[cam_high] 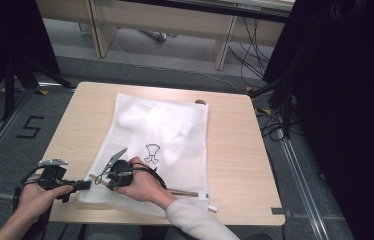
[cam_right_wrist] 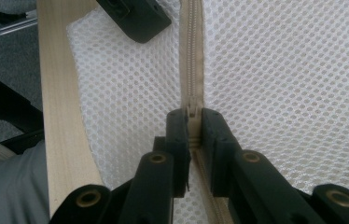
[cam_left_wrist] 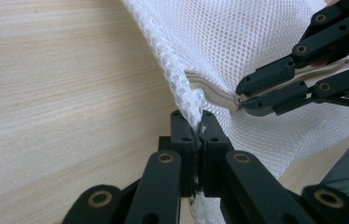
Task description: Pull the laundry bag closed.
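Near edge of the table (cam_high: 235, 165): left gripper (cam_left_wrist: 199, 127) clamped tight on the corner edge of the white mesh bag (cam_high: 160, 130). Just beside it, right gripper (cam_right_wrist: 193, 122) pinched shut on the zipper pull (cam_right_wrist: 192, 112) of the beige zipper (cam_right_wrist: 191, 51) along the bag's near hem. Bag lies flat on the table, stretching away toward the far edge, a small black drawing (cam_high: 152, 152) at its middle.

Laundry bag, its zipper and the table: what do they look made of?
Laundry bag: white synthetic-looking mesh, with a regular pattern of small holes. Zipper: beige woven tape with fine teeth, probably plastic; hard to confirm. Table: pale wood-grain top, matte, possibly laminate.
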`<state>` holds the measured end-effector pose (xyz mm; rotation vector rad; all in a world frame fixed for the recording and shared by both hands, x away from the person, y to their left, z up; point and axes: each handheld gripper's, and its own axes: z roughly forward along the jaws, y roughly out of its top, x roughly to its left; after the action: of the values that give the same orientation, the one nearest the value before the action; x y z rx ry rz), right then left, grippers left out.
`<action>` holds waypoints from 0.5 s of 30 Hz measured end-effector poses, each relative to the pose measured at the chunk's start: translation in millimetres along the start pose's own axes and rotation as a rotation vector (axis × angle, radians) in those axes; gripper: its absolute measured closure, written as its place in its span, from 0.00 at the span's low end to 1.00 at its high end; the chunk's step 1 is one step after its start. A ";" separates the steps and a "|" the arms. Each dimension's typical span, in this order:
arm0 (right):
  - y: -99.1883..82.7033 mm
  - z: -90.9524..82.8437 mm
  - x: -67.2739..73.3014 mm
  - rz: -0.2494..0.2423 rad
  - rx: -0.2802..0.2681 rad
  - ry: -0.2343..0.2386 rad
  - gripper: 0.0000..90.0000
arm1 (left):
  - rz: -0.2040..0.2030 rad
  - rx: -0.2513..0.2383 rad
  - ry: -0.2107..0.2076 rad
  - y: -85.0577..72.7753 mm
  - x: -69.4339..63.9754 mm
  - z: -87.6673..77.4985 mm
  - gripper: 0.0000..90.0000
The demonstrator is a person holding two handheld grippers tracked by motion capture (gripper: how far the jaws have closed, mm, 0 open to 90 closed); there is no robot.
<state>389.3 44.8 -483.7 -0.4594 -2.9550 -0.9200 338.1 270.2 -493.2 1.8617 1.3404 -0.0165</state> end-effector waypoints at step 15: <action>-10.6 -5.3 -3.3 -0.001 0.004 0.004 0.92 | -0.002 -0.004 0.009 -0.1 0.3 -0.2 0.96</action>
<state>389.1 32.6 -485.5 -0.4551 -2.9538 -0.9136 338.0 270.5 -493.3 1.8587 1.3481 -0.0063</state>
